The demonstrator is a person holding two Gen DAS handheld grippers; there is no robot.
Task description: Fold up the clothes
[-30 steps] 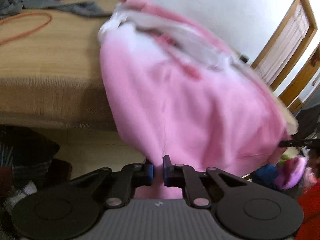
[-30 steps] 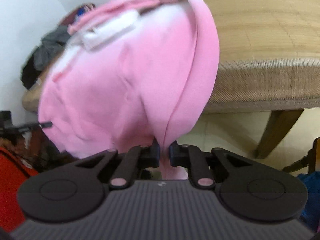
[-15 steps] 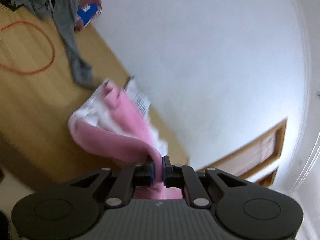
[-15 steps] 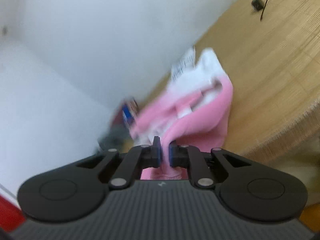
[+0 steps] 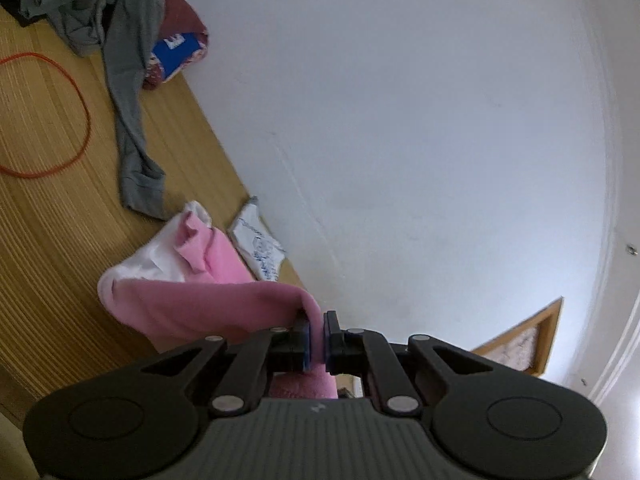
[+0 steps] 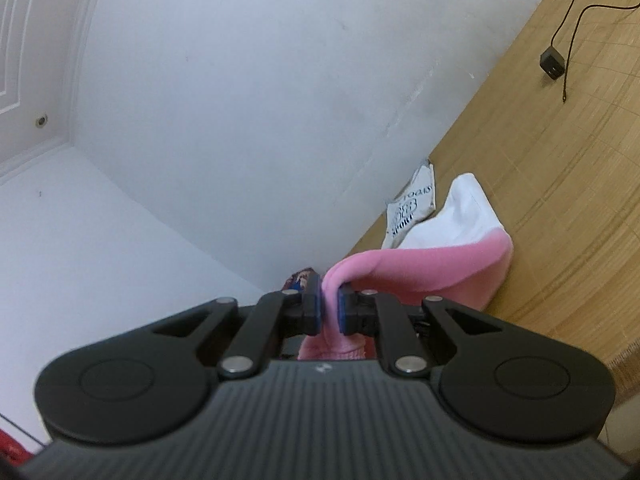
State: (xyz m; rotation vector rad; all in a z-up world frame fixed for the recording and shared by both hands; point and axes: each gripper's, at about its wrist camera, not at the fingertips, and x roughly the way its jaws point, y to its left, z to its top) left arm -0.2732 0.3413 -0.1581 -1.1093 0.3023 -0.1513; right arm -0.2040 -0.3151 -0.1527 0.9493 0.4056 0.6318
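Since a second ago both my grippers have come up and rolled, so the pink garment [image 5: 208,308] no longer hangs in front of the bed's near edge but drapes from them onto the woven mat [image 5: 48,216]. My left gripper [image 5: 316,338] points roughly level toward the white wall [image 5: 420,120], its jaws clamped on a pinch of pink fabric. My right gripper [image 6: 329,310] points level too, clamped on another pinch of it. The garment's long axis runs from my jaws toward the bed's wall-side edge, its white end [image 6: 464,216] resting on the mat beside a printed white bag [image 6: 412,210]. A grey garment [image 5: 128,92] and an orange cord [image 5: 80,92] lie farther along the mat.
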